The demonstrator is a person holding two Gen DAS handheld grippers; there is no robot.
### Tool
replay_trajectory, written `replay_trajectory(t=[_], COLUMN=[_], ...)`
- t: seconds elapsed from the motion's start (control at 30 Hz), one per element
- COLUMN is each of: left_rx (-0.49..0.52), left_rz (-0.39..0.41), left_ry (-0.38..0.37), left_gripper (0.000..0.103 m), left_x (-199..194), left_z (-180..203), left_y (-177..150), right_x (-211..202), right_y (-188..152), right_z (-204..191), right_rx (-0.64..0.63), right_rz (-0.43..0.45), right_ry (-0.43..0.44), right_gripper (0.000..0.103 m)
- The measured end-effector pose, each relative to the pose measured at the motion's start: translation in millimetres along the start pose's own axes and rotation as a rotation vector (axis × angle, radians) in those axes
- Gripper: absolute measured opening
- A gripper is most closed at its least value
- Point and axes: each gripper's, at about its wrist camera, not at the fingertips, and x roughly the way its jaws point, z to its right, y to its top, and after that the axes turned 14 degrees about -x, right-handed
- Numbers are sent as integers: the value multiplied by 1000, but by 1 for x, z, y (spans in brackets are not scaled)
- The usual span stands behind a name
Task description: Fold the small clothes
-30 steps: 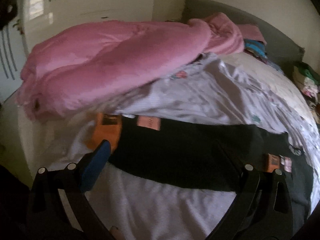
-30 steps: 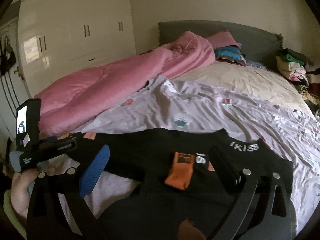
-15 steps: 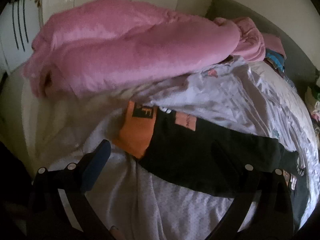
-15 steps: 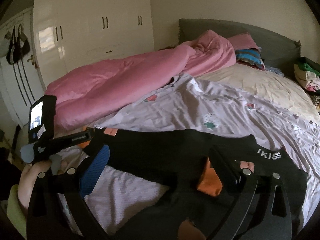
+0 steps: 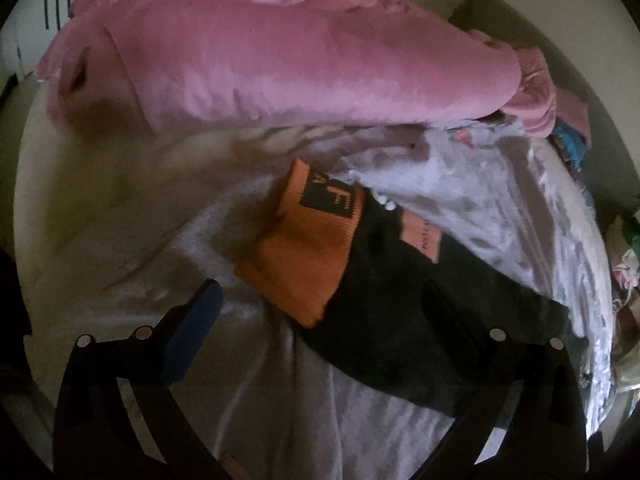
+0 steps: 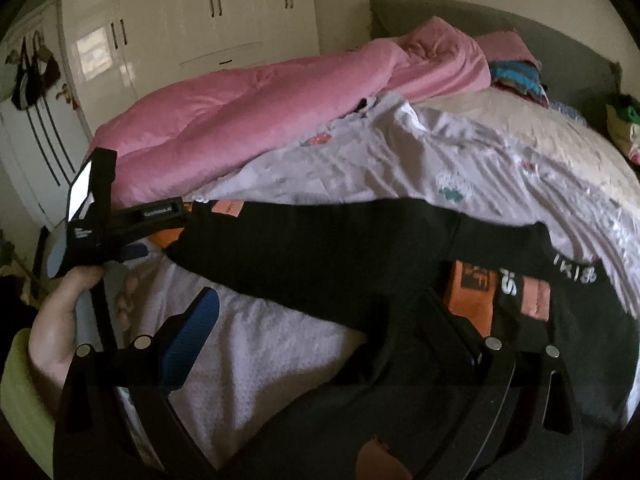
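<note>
The bed's near left edge [image 5: 52, 216] curves away just beyond the left hand-held gripper [image 5: 320, 312], and a rolled pink duvet [image 5: 280, 48] walls off the far side, so the open room is the pale lilac sheet [image 5: 280, 400] between them. A black garment with orange cuffs [image 5: 420, 300] lies stretched across that sheet. The left hand-held gripper's jaws stand wide and are closing; one orange cuff [image 5: 304, 248] lies between and just ahead of the fingertips, with no pad pressing it. The right hand-held gripper [image 6: 320, 320] also stands wide open over the garment's middle [image 6: 320, 248], its right finger [image 6: 448, 320] just beside a second orange cuff [image 6: 472, 292] and a waistband with white lettering [image 6: 576, 270]. Only the right wrist view shows that second cuff, the left hand [image 6: 60, 320] gripping its tool, the white wardrobe [image 6: 192, 32], the grey headboard [image 6: 560, 48] and folded clothes [image 6: 516, 80] at the bed's head — the left view stays close on one cuff.
</note>
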Motion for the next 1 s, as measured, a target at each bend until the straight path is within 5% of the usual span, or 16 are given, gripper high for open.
replay_trajectory(t=[0.13,0.2,0.57,1.0], left_rx=[-31,-40,-37,144], left_rz=[-14,-27,41,125], left_ry=[-32,-77,-303,-498], left_gripper=[29,10,3,2], left_x=[9,10,-42,-101], left_z=[-1,-1,3,41], left_y=[4,6,5,-34], right_x=[3,0,-29,-77], right_y=[-11,-16,-44,-91], right_z=[9,14,50,97], right_rx=[44,65,189,323], right_rz=[-16,-13,22,49], right_ry=[11,9,-35,-141], right_gripper=[98,98,98,98])
